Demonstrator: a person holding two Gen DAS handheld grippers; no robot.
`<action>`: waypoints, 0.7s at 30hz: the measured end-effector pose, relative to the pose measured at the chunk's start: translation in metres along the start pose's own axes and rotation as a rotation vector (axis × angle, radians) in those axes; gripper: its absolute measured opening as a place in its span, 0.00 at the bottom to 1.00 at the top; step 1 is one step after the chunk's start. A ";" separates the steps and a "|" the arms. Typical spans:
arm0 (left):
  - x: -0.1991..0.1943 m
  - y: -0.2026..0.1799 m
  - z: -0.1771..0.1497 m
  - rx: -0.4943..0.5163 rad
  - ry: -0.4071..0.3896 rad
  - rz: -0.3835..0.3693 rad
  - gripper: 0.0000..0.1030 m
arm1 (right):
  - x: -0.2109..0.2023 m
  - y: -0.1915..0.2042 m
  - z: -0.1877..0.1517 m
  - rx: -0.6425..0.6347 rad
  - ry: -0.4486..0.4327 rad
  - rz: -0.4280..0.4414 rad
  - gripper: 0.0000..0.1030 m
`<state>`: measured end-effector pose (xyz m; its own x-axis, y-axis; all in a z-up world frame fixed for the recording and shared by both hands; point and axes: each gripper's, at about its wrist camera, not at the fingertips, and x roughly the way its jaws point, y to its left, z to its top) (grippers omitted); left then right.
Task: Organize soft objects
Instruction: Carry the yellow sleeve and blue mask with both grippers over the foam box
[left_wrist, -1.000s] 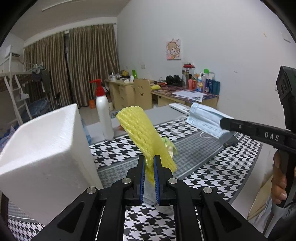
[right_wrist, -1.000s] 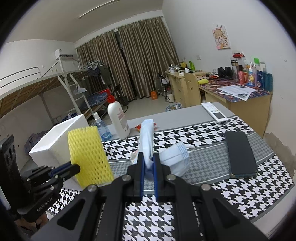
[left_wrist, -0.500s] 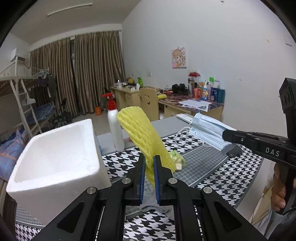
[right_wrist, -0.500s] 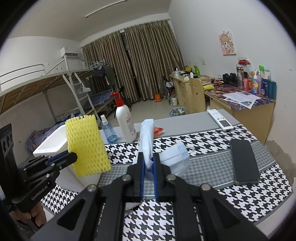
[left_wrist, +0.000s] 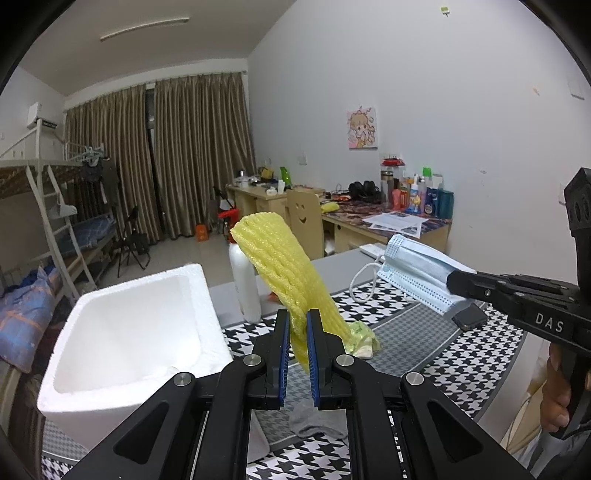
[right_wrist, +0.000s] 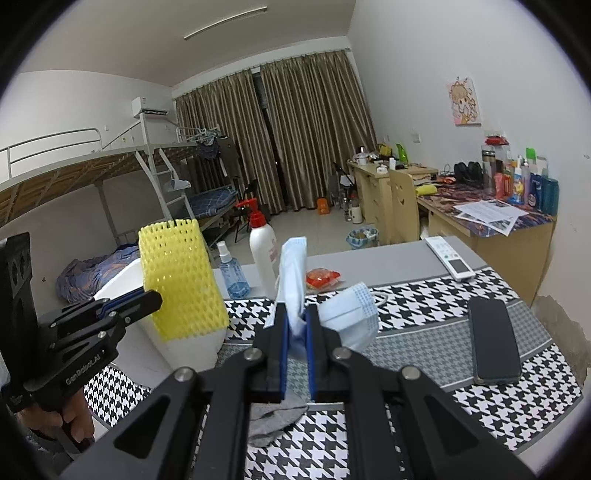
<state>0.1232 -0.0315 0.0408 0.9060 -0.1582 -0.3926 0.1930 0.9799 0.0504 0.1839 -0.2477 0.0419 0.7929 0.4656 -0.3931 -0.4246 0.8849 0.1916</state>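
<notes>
While held aloft, yellow foam net (left_wrist: 284, 273) pinched between left fingers (left_wrist: 283, 350).

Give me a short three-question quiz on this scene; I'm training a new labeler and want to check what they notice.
1. True or false: the left gripper is shut on the yellow foam net.
2. What does the right gripper hold? A) the grey sock B) a blue face mask C) the phone
3. Fill in: the white foam box is open at the top and looks ______ inside.

Key
1. True: both pads pinch the net's lower end.
2. B: the face mask is clamped between the pads; the sock and the phone lie on the checked table.
3. Empty.
</notes>
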 end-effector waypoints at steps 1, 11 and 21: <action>0.000 0.000 0.001 0.001 -0.002 0.003 0.09 | 0.000 0.001 0.001 -0.001 -0.002 0.001 0.11; -0.007 0.008 0.008 -0.018 -0.032 0.033 0.09 | -0.001 0.016 0.008 -0.033 -0.024 0.027 0.11; -0.008 0.017 0.014 -0.019 -0.054 0.075 0.10 | 0.003 0.026 0.016 -0.041 -0.035 0.055 0.11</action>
<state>0.1244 -0.0153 0.0575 0.9366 -0.0900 -0.3385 0.1169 0.9913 0.0599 0.1825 -0.2233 0.0595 0.7826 0.5139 -0.3513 -0.4847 0.8572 0.1743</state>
